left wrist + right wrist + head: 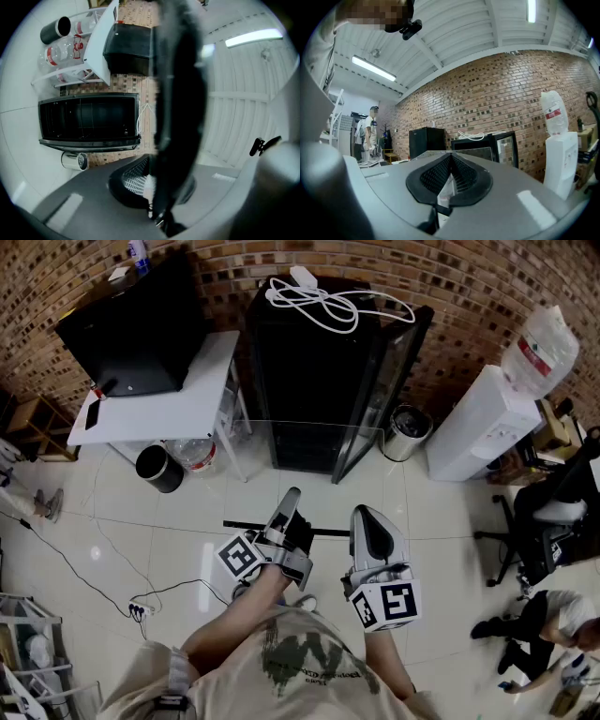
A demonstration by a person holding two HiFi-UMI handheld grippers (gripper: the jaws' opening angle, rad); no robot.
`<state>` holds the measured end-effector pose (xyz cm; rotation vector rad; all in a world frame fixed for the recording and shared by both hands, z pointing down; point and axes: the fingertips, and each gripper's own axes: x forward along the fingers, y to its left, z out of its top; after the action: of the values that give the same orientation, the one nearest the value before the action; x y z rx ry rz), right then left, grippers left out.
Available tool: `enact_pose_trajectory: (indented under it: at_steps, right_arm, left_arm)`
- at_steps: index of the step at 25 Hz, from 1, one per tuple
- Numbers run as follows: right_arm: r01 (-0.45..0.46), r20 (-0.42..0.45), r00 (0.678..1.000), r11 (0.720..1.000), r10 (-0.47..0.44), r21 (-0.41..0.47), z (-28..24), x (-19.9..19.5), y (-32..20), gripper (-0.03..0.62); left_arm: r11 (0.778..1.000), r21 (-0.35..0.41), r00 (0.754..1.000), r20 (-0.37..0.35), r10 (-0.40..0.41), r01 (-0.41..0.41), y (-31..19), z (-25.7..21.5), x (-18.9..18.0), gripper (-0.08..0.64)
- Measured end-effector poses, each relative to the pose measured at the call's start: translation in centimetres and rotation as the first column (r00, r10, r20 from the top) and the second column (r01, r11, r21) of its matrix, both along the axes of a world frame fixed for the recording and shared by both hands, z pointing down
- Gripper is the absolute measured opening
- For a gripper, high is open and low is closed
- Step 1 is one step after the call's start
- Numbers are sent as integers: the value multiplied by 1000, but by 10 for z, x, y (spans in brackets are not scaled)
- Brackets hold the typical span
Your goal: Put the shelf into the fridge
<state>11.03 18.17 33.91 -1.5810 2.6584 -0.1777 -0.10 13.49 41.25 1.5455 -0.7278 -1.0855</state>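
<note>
I hold a clear glass shelf with a black front bar level above the floor, in front of the black fridge, whose glass door stands open to the right. My left gripper is shut on the black bar. In the left gripper view that bar runs as a dark blur across the closed jaws of the left gripper. My right gripper is shut on the shelf's right side. In the right gripper view a thin pale edge sits between the pads of the right gripper, and the fridge lies ahead.
A white cable lies on top of the fridge. Left of it stands a white table with a black box, and a black bin below. A silver bin and a water dispenser stand to the right. A power strip lies on the floor.
</note>
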Motion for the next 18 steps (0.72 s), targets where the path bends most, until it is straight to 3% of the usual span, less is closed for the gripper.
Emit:
enact_pose_trajectory:
  at_steps: [18]
  right_arm:
    - [0,-28,1000,999,-1,-43,27,-6,-98,0]
  left_arm:
    - [1000,10,1000,7,15,-15,-106,18,-3,0]
